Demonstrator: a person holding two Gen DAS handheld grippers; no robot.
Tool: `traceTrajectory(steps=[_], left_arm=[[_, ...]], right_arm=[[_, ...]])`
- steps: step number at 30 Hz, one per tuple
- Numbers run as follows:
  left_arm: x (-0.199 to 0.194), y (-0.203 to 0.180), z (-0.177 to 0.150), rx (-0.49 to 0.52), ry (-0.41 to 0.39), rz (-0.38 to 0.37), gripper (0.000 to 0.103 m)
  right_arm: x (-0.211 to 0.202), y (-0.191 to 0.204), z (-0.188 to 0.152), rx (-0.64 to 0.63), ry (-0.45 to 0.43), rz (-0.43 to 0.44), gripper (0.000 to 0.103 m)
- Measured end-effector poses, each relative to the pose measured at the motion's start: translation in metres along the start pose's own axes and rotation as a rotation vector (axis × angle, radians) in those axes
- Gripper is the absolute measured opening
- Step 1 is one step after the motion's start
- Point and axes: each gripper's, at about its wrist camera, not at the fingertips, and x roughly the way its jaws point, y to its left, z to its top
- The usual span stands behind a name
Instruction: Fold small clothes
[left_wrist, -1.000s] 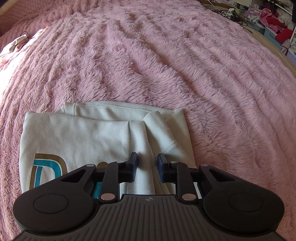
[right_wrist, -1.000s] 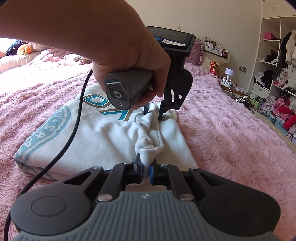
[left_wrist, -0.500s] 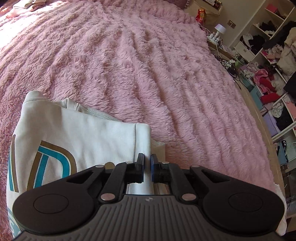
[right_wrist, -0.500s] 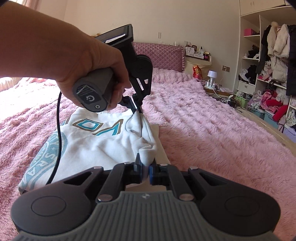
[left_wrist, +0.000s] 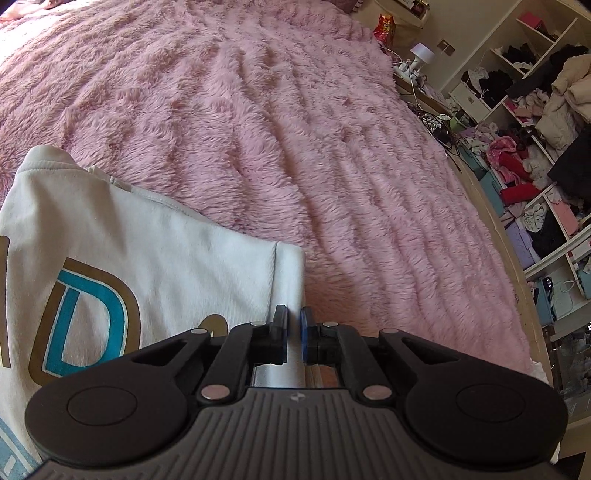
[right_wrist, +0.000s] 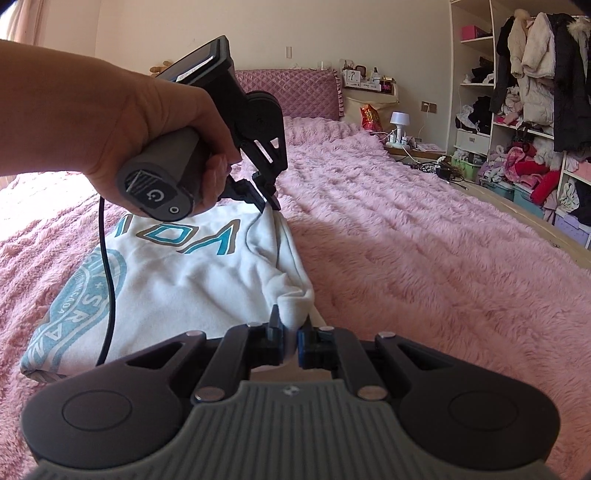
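Your white cotton sweatshirt with teal-and-gold lettering (right_wrist: 177, 280) lies on the fluffy pink bed cover (right_wrist: 424, 266). Your left hand-held gripper (left_wrist: 293, 334) pinches its far right edge; your right hand-held gripper (right_wrist: 290, 339) clamps the near right corner.

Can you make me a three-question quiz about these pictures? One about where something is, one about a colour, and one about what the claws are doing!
1. Where is the lamp?
A. on the top
B. beside the bed, past its far corner
C. in the person's hand

2. What colour is the blanket?
A. green
B. pink
C. black

3. What are the two claws doing with the top?
A. both pinch its edge
B. both hang open above it
C. one holds a shoe

Answers:
1 B, it stands by the far corner.
2 B, the fluffy cover is pink all over.
3 A, the right claw and left claw each pinch white cloth.
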Motion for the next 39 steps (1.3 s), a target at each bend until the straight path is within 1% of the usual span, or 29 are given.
traceTrajectory(steps=[4, 6, 8, 9, 11, 12, 13, 14, 16, 18, 19, 21, 22, 23, 25, 26, 28, 32, 34, 38, 39], left_arm=[[0.003, 0.002, -0.003, 0.025, -0.025, -0.012, 0.008], [-0.002, 0.006, -0.003, 0.017, -0.055, -0.048, 0.008], [-0.014, 0.012, -0.003, -0.008, -0.094, -0.088, 0.008], [-0.022, 0.015, -0.003, -0.015, -0.102, -0.114, 0.009], [-0.046, 0.021, -0.007, -0.015, -0.133, -0.135, 0.014], [-0.058, 0.025, -0.013, -0.01, -0.147, -0.145, 0.015], [-0.072, 0.03, -0.021, -0.004, -0.16, -0.154, 0.016], [-0.09, 0.039, -0.034, -0.001, -0.183, -0.168, 0.02], [-0.119, 0.055, -0.062, -0.002, -0.208, -0.166, 0.023], [-0.151, 0.076, -0.1, -0.004, -0.246, -0.14, 0.024], [-0.16, 0.082, -0.115, -0.006, -0.253, -0.131, 0.026], [-0.178, 0.098, -0.148, -0.011, -0.261, -0.084, 0.027], [-0.187, 0.105, -0.163, -0.009, -0.26, -0.06, 0.027], [-0.191, 0.109, -0.174, -0.001, -0.259, -0.046, 0.027], [-0.195, 0.114, -0.192, 0.023, -0.253, -0.032, 0.027], [-0.195, 0.115, -0.2, 0.053, -0.241, -0.015, 0.03], [-0.189, 0.112, -0.211, 0.123, -0.217, 0.038, 0.03], [-0.178, 0.109, -0.216, 0.2, -0.204, 0.086, 0.031], [-0.172, 0.108, -0.22, 0.236, -0.199, 0.13, 0.031], [-0.167, 0.106, -0.222, 0.292, -0.206, 0.17, 0.031], [-0.167, 0.104, -0.224, 0.311, -0.208, 0.179, 0.03]], right_arm=[[0.021, -0.019, -0.003, 0.131, 0.085, 0.027, 0.0], [0.029, -0.029, -0.004, 0.19, 0.111, 0.051, 0.0], [0.033, -0.034, -0.004, 0.197, 0.123, 0.067, 0.002], [0.033, -0.036, -0.005, 0.203, 0.117, 0.071, 0.002], [0.033, -0.038, -0.005, 0.202, 0.11, 0.084, 0.003], [0.034, -0.039, -0.004, 0.202, 0.115, 0.092, 0.004], [0.037, -0.04, -0.004, 0.211, 0.127, 0.106, 0.004], [0.04, -0.043, -0.004, 0.219, 0.146, 0.113, 0.007], [0.045, -0.05, -0.004, 0.249, 0.171, 0.137, 0.01], [0.047, -0.057, -0.002, 0.293, 0.177, 0.176, 0.014], [0.047, -0.061, -0.002, 0.315, 0.181, 0.192, 0.015], [0.046, -0.066, -0.001, 0.358, 0.183, 0.218, 0.024], [0.045, -0.068, 0.0, 0.377, 0.183, 0.228, 0.026], [0.045, -0.068, 0.001, 0.388, 0.185, 0.232, 0.03], [0.043, -0.064, 0.004, 0.379, 0.185, 0.226, 0.033], [0.043, -0.061, 0.006, 0.364, 0.183, 0.221, 0.035], [0.041, -0.053, 0.009, 0.324, 0.178, 0.201, 0.036], [0.04, -0.046, 0.012, 0.277, 0.178, 0.171, 0.038], [0.039, -0.047, 0.012, 0.274, 0.18, 0.164, 0.038], [0.04, -0.046, 0.013, 0.261, 0.181, 0.153, 0.039], [0.04, -0.046, 0.014, 0.253, 0.179, 0.149, 0.039]])
